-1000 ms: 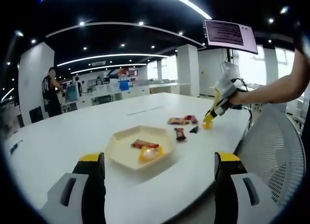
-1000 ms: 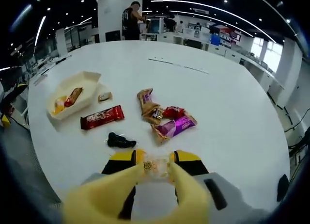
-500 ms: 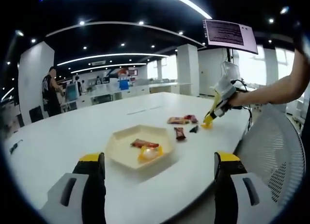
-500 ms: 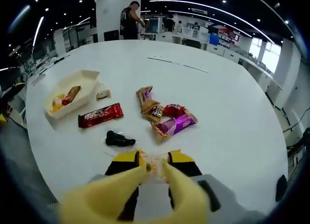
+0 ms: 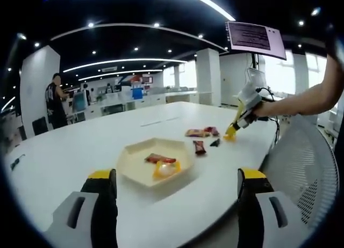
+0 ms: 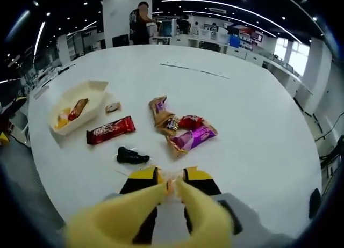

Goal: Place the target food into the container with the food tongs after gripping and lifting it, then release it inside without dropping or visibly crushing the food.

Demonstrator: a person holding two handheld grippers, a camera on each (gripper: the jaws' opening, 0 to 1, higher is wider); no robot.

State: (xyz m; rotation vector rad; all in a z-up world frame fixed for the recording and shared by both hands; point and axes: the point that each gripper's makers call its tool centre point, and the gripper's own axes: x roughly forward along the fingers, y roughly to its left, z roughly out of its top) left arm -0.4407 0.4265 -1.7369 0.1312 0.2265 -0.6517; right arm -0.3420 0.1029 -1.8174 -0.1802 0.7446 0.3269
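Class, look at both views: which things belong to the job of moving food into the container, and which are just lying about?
Belonging to the job:
yellow tongs
wrapped sweet pinched in the tongs
cream tray
right tool

Just lying about:
red bar
purple packet
black wrapper
mesh chair

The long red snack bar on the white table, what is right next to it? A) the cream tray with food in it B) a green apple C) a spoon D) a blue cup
A: in the right gripper view the long red snack bar lies just beside the cream tray, which holds some food; no cup, apple or spoon shows on the white table.
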